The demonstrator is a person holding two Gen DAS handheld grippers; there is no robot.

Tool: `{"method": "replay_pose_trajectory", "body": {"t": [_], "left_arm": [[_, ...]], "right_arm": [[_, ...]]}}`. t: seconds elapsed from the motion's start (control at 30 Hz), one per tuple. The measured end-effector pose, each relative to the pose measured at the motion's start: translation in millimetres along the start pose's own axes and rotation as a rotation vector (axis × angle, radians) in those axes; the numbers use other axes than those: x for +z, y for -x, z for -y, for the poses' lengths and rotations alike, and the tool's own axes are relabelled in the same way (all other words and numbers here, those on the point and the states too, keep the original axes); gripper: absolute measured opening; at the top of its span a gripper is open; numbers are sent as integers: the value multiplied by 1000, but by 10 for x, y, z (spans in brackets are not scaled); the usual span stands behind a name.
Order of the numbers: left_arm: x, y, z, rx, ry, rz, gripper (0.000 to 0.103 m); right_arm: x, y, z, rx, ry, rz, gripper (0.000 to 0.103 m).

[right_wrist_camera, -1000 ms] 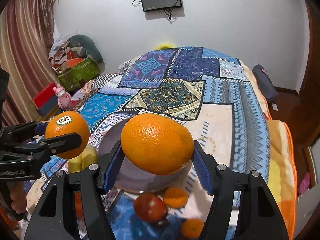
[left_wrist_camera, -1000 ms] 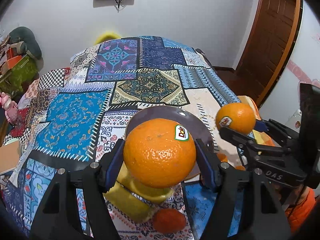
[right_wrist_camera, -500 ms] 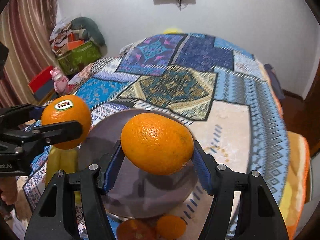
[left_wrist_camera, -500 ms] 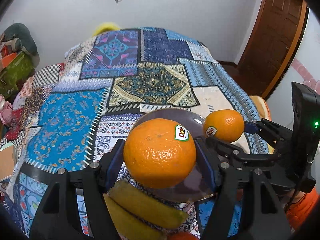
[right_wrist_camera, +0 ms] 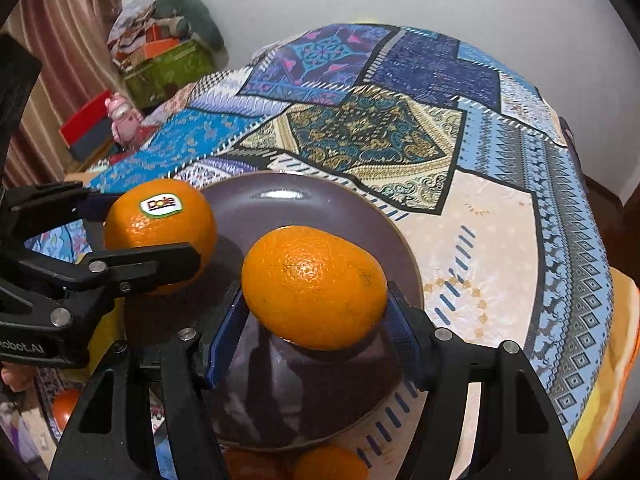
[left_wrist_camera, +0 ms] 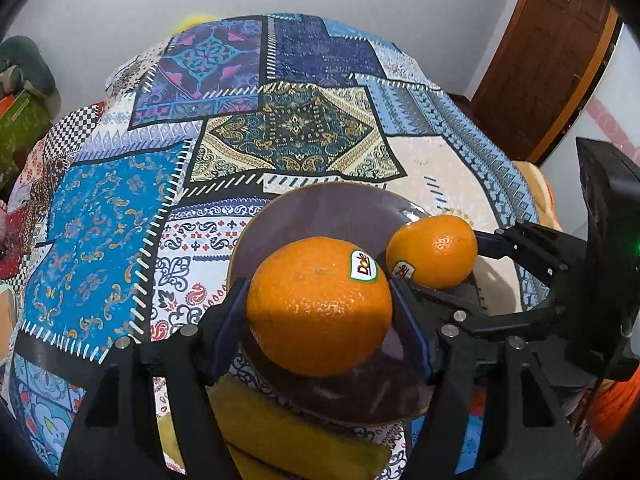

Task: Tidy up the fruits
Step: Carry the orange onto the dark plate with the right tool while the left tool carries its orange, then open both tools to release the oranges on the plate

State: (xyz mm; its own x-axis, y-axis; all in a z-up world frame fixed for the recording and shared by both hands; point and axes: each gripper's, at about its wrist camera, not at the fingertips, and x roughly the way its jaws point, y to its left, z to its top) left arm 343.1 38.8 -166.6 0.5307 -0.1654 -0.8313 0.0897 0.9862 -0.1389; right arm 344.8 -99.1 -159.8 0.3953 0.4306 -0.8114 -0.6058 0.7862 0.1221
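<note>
A dark purple plate [left_wrist_camera: 320, 208] [right_wrist_camera: 320, 208] lies on the patchwork bedspread. My left gripper [left_wrist_camera: 320, 312] is shut on an orange with a Dole sticker [left_wrist_camera: 316, 304] and holds it just over the plate's near left part; it also shows in the right wrist view [right_wrist_camera: 160, 220]. My right gripper [right_wrist_camera: 316, 316] is shut on a second orange [right_wrist_camera: 316, 286], held over the plate's middle; it shows in the left wrist view [left_wrist_camera: 434, 250] at the plate's right side. The two oranges are apart.
Yellow bananas [left_wrist_camera: 288, 440] lie just in front of the plate. Small oranges [right_wrist_camera: 328, 464] and a red fruit [right_wrist_camera: 66, 406] lie near the plate's front edge. The bed's right edge drops towards a wooden door [left_wrist_camera: 552, 52]. Clutter and boxes [right_wrist_camera: 160, 68] stand at the left.
Both grippers have moved forward and down with their oranges, from in front of the plate to over it. The plate looks larger and nearer. Both stay shut.
</note>
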Motion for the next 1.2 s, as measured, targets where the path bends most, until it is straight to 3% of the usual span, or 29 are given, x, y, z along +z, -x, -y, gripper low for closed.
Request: {"method": "replay_pose_trajectory", "body": {"t": [0.53, 0.83, 1.2], "left_arm": [[-34, -162, -20, -61, 28, -52, 69], [-76, 121, 6, -51, 24, 9, 69], [-268, 653, -17, 26, 42, 90, 71]], "right_arm": [[-16, -36, -41, -7, 30, -22, 65], [-37, 155, -28, -6, 9, 15, 66], [-155, 666, -5, -40, -31, 96, 75]]}}
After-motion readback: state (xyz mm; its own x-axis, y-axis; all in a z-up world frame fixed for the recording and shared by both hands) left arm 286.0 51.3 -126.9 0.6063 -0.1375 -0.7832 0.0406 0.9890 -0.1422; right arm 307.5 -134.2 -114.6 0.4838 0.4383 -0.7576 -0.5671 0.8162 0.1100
